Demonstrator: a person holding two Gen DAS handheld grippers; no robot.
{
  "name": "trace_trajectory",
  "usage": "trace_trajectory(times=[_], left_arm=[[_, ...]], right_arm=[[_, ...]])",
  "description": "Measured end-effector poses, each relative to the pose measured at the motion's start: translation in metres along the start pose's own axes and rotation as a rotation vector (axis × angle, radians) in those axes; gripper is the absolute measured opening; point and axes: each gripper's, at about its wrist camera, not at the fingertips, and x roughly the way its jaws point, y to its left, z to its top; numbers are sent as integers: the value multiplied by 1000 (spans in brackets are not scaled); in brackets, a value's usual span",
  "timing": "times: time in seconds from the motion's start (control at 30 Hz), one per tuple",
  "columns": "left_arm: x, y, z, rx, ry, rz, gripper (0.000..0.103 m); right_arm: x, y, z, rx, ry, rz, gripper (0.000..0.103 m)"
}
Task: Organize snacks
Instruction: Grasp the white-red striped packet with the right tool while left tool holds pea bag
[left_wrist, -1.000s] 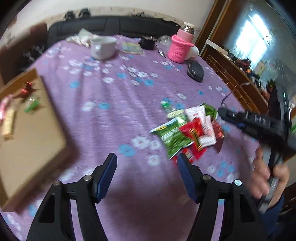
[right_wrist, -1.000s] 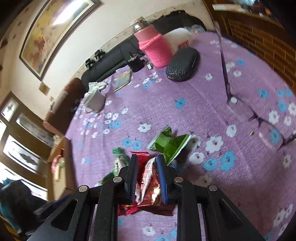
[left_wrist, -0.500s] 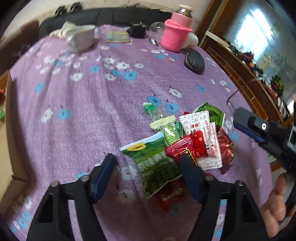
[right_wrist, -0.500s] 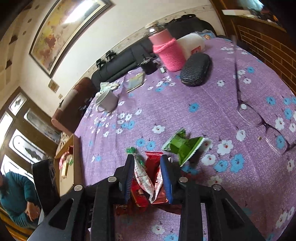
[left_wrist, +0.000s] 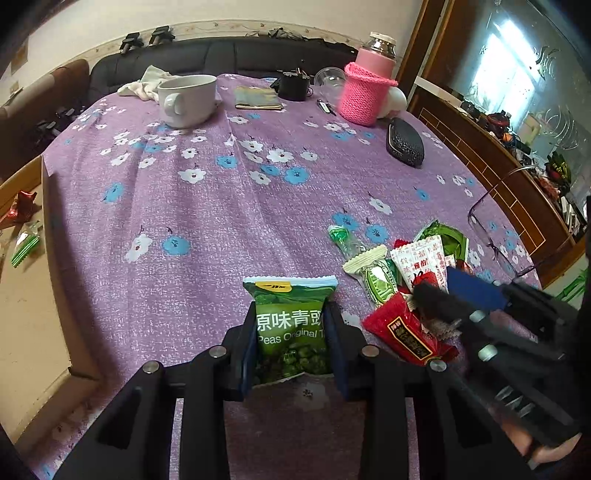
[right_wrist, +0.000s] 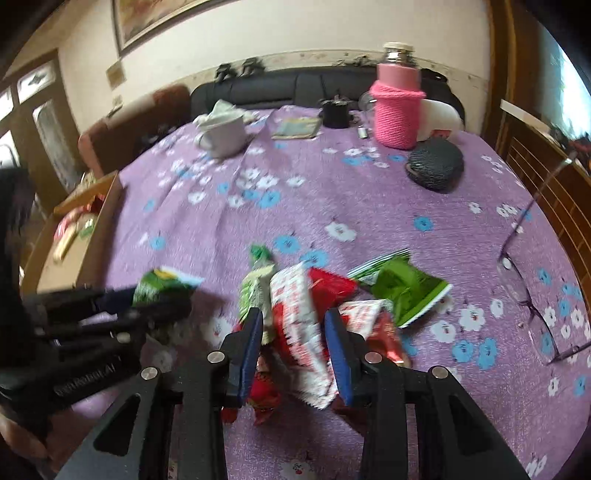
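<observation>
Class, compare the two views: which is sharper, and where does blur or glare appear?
Left wrist view: sharp, the green pea packet lettering readable; window glare upper right. Right wrist view: motion-blurred, the red-and-white packet smeared. Both bend at the fisheye edges.

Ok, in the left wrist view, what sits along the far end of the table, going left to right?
White cloth → white mug → flat booklet → small black object → clear plastic cup → pink knit-sleeved bottle; the black glasses case lies nearer, just right of it.
</observation>
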Motion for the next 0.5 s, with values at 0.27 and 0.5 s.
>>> trace_trajectory(times=[0.27, 0.5], left_arm=[[-5, 1, 0, -7, -28, 8, 32], [-8, 0, 0, -6, -48, 15, 32]], right_arm=[[-19, -14, 4, 85, -67, 53, 17], [-32, -17, 8, 129, -115, 106, 17]])
